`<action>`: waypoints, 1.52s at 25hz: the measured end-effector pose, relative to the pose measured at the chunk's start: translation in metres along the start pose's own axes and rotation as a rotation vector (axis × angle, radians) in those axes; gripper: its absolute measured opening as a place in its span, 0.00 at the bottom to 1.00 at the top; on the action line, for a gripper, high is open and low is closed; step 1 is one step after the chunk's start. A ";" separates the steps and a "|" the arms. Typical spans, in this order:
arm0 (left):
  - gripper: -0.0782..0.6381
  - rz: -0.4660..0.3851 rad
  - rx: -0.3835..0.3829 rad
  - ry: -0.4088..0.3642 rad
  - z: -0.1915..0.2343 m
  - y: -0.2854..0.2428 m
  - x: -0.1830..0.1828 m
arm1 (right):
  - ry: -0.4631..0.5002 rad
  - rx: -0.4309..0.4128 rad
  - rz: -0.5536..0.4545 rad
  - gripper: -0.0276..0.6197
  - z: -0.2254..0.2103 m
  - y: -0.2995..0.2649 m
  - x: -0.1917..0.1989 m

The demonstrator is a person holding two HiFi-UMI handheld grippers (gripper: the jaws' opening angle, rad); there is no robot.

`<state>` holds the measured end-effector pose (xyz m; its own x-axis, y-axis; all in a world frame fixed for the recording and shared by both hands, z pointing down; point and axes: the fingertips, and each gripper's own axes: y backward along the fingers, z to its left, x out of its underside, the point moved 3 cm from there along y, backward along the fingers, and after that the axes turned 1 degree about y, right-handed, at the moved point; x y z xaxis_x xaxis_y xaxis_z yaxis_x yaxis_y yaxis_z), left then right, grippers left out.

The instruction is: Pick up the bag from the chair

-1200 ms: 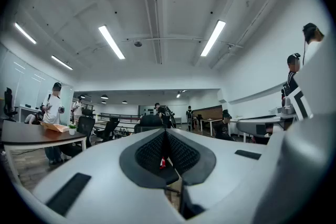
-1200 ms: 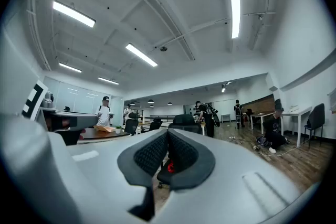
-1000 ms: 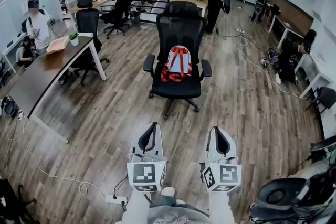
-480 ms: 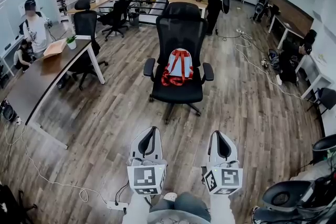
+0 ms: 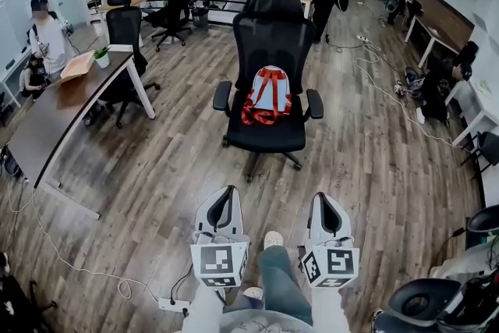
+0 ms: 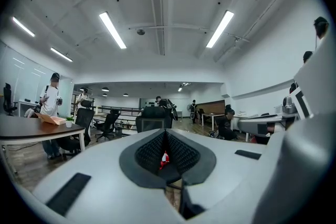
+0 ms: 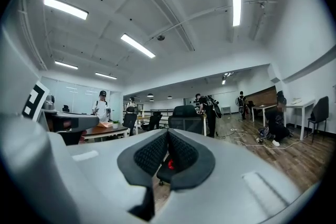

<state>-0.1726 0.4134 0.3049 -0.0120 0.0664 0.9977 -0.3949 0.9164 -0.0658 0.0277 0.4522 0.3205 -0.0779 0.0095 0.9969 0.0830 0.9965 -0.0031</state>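
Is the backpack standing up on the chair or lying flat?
Standing up. The backpack sits on the black chair, with its bottom on the seat and its top leaning back against the backrest.

The head view looks steeply down at the floor (image 5: 156,168), with the chair (image 5: 269,51) well ahead at upper centre. The 2 gripper views look level along their fingers (image 6: 152,152) toward that same distant chair.

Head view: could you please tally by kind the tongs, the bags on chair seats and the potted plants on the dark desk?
Tongs: 2, left tongs and right tongs, both shut
Red-and-white backpack on the black office chair: 1
Potted plant on the desk: 1
Total: 4
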 end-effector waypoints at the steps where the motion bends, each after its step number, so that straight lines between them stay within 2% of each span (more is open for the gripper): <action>1: 0.12 0.003 -0.003 -0.001 0.001 -0.011 0.001 | -0.005 -0.002 0.001 0.06 -0.005 -0.011 0.001; 5: 0.12 -0.002 -0.011 -0.016 0.003 -0.061 0.001 | -0.018 -0.019 -0.008 0.06 -0.026 -0.064 0.002; 18: 0.12 -0.039 -0.077 -0.020 0.013 -0.254 -0.035 | -0.017 -0.099 -0.043 0.06 -0.108 -0.256 -0.028; 30: 0.12 0.041 -0.093 0.002 0.035 -0.355 -0.003 | -0.038 -0.121 0.039 0.06 -0.138 -0.352 0.009; 38: 0.12 0.066 -0.049 0.015 0.074 -0.463 0.010 | -0.033 -0.088 0.061 0.06 -0.155 -0.459 0.024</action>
<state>-0.0573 -0.0395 0.3466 -0.0223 0.1332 0.9908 -0.3481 0.9280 -0.1326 0.1419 -0.0179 0.3585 -0.1026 0.0739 0.9920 0.1758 0.9829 -0.0550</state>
